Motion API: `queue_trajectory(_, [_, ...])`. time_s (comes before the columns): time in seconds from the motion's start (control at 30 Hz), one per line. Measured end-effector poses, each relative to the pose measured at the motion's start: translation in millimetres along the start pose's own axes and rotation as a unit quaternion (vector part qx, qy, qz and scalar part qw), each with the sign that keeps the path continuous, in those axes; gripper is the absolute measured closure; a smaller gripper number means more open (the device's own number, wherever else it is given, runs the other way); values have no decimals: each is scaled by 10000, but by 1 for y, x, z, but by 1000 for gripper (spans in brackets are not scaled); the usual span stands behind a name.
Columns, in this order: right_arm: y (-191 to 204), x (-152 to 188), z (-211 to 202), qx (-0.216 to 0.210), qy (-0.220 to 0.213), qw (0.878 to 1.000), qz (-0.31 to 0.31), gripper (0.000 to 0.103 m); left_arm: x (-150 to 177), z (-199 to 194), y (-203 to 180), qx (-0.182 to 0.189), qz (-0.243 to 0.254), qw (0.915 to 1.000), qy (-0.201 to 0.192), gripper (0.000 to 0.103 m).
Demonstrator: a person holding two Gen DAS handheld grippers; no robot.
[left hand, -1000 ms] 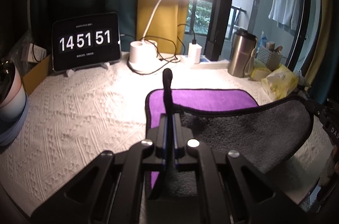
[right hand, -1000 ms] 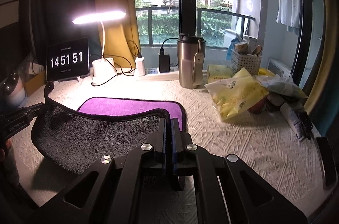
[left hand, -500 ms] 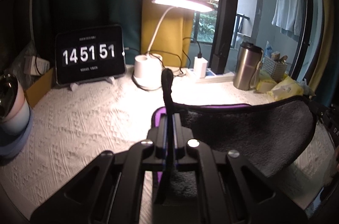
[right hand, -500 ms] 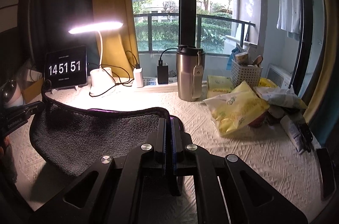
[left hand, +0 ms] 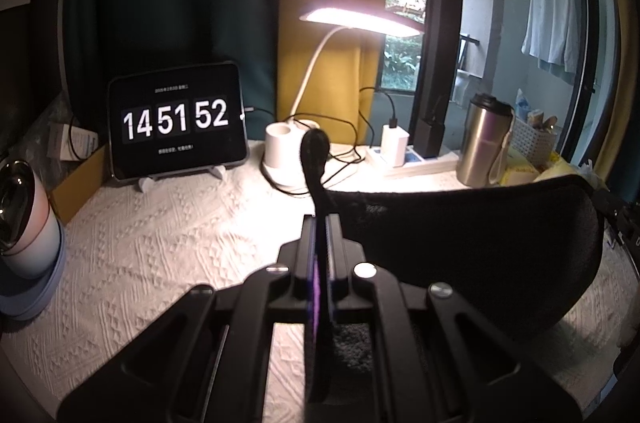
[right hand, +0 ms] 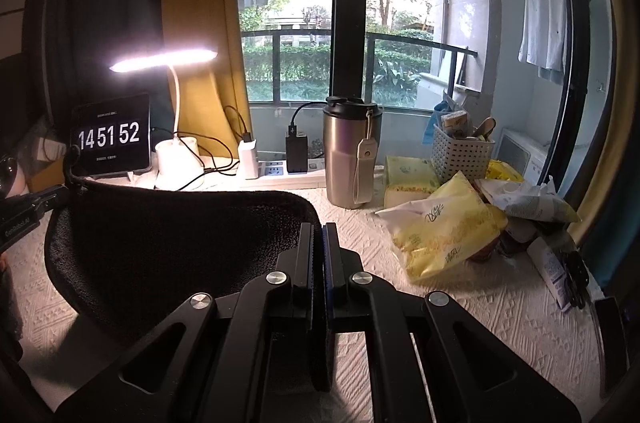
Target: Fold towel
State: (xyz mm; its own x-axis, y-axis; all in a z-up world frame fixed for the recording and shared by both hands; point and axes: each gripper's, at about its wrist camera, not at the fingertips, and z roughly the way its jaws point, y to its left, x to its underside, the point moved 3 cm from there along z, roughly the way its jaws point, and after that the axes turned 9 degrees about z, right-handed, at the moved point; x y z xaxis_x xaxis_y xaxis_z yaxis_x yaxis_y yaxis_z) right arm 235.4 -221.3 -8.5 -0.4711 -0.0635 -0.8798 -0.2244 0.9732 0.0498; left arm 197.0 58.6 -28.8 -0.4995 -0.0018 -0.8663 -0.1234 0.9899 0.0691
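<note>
The towel (left hand: pixel 472 247), dark grey on the side facing me with a purple face and black binding, hangs raised above the white tablecloth (left hand: pixel 160 243). My left gripper (left hand: pixel 319 223) is shut on its left corner; the corner's tip sticks up past the fingers. My right gripper (right hand: pixel 318 231) is shut on the right corner of the towel (right hand: pixel 180 243). The cloth sags in a curve between the two grippers. The purple face shows only as a sliver between the left fingers. Each gripper shows at the edge of the other's view.
At the back stand a tablet clock (left hand: pixel 178 127), a lit desk lamp (left hand: pixel 292 151), a power strip with chargers (left hand: pixel 404 155) and a steel tumbler (right hand: pixel 352 159). Yellow bags (right hand: pixel 448 227) and a basket (right hand: pixel 460 151) crowd the right side. A pink and blue cup (left hand: pixel 24 235) stands left.
Both grippers have lifted the towel's near edge up and forward. The purple face that lay flat on the table is now hidden behind the raised grey side.
</note>
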Motion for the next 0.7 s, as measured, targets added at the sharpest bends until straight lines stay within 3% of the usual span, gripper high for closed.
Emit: queue_trajectory(0.7, [-9, -14, 50, 77, 97, 9999, -56, 98, -13, 49, 0, -85, 84, 9999, 97, 98])
